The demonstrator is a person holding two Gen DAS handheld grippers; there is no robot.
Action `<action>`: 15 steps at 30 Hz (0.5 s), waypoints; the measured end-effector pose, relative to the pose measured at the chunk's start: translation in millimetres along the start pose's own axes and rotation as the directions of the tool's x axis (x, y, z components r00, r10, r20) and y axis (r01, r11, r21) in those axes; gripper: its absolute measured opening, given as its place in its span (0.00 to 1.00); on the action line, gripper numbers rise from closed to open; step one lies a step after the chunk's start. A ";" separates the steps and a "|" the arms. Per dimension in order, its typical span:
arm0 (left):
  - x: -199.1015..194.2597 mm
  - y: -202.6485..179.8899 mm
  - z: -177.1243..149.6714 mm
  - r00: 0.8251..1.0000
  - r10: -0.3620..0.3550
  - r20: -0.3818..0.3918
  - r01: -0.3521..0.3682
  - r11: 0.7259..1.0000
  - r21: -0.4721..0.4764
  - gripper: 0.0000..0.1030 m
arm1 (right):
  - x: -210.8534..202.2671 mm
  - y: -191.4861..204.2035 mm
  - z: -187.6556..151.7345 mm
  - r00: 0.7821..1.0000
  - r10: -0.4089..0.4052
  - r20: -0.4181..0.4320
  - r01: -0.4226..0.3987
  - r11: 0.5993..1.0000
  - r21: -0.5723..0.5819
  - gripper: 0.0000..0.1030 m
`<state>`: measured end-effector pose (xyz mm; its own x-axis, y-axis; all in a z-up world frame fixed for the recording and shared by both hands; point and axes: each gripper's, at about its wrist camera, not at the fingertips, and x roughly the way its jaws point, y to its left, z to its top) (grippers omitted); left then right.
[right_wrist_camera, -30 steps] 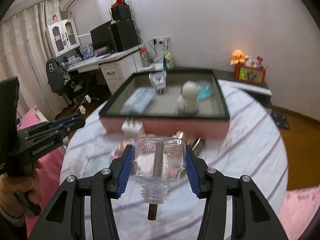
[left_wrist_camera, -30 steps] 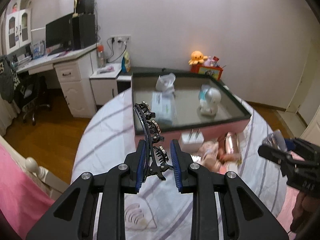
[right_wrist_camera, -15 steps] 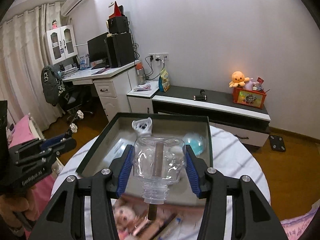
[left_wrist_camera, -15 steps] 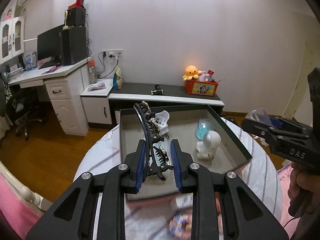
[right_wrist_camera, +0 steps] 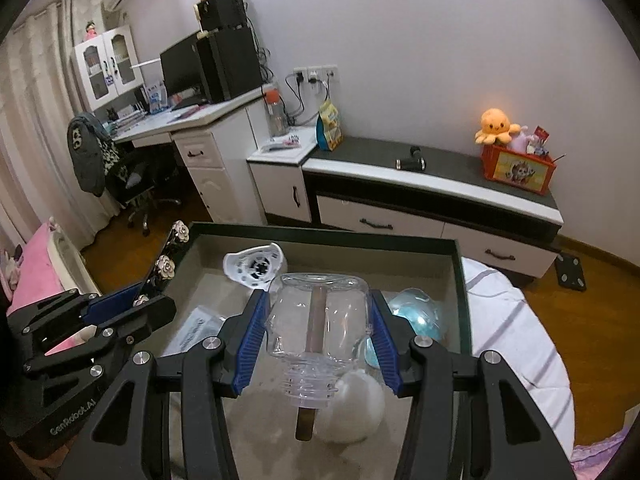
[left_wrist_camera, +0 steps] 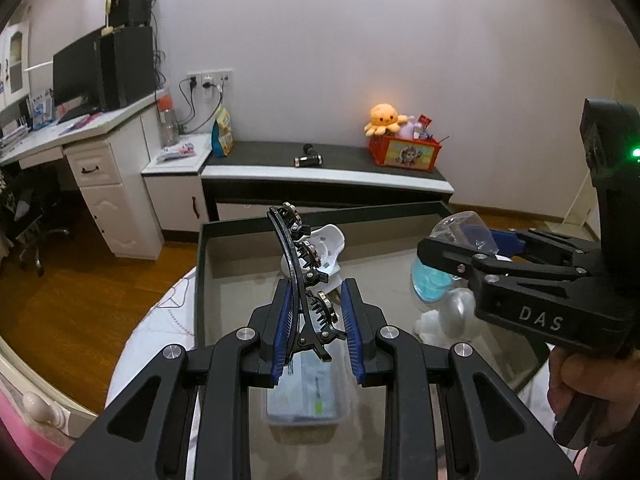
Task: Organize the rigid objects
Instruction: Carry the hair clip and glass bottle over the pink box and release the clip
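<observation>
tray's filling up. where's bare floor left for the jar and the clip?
Bare tray floor: back strip from the white fan part to the right wall. Crowded: blue dome and white figure right, flat packet left-centre.

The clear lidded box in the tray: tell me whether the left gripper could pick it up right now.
Probably not. The left gripper is shut on the black hair clip, so its jaws are occupied. The clear lidded box lies just below them in the tray with nothing over it; the clip must be set down first.
</observation>
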<state>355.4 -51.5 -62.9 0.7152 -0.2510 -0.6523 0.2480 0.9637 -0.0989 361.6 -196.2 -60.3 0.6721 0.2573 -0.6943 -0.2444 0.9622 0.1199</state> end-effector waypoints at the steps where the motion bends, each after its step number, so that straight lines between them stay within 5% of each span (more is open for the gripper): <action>1: 3.4 0.0 0.6 1.000 0.001 -0.006 -0.001 1.000 0.000 0.24 | 3.5 -0.6 1.4 1.000 -0.001 -0.006 0.001 1.000 0.002 0.49; 7: 21.5 2.6 -0.1 0.999 0.034 -0.041 -0.034 0.999 -0.008 0.31 | 21.2 -10.8 -0.9 0.999 -0.005 -0.038 0.006 1.000 0.030 0.53; 8: 22.4 3.4 -0.9 0.998 0.040 -0.045 -0.041 0.999 -0.010 0.46 | 20.8 -11.7 -2.2 0.999 -0.009 -0.036 0.010 0.999 0.034 0.58; 9: 21.8 3.5 -1.3 0.998 0.044 -0.044 -0.045 0.999 -0.014 0.57 | 20.5 -12.6 -0.7 0.999 -0.013 -0.034 0.014 0.999 0.038 0.77; 11: 15.1 6.5 -2.7 0.998 0.068 -0.018 -0.068 0.997 -0.029 0.92 | 15.6 -15.3 -0.9 1.000 -0.017 -0.014 0.018 0.998 0.056 0.85; 15: -7.0 10.5 -5.1 0.995 0.097 0.039 -0.095 0.995 -0.043 1.00 | -4.3 -20.0 -2.5 0.999 -0.036 0.028 0.033 0.994 0.100 0.87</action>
<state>349.7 -39.1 -63.2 0.7609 -0.1599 -0.6288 0.1508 0.9862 -0.0684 361.9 -216.8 -61.5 0.6997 0.2245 -0.6782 -0.1507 0.9744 0.1670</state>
